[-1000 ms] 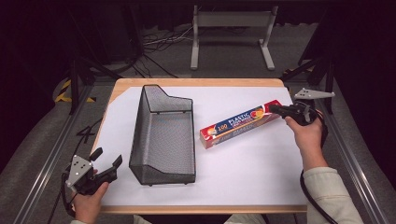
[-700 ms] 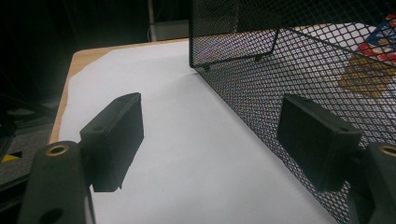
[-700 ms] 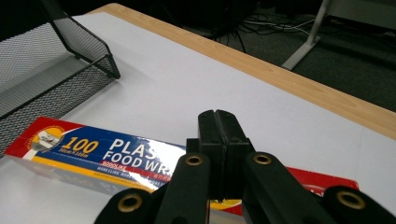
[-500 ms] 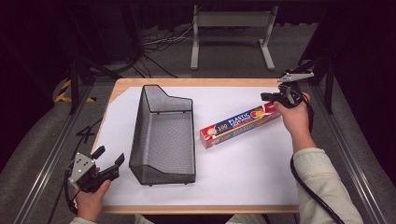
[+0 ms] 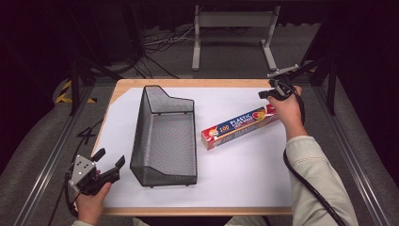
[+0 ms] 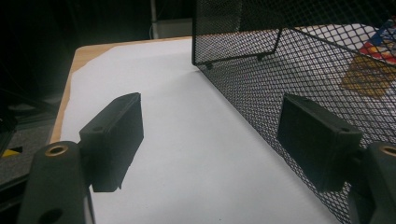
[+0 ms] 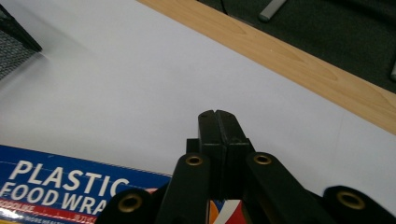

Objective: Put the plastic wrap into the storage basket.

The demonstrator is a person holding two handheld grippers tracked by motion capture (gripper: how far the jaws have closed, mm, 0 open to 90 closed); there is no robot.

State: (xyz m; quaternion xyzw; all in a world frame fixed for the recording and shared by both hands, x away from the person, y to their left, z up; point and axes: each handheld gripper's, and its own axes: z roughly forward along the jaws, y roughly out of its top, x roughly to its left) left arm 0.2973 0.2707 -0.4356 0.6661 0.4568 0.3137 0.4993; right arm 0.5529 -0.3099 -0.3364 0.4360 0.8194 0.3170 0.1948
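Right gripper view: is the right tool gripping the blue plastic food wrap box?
No, the right tool has its jaws shut together on nothing above the white sheet, beyond the blue plastic food wrap box.

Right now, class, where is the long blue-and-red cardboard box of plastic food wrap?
High view: the box lies right of the black mesh basket.
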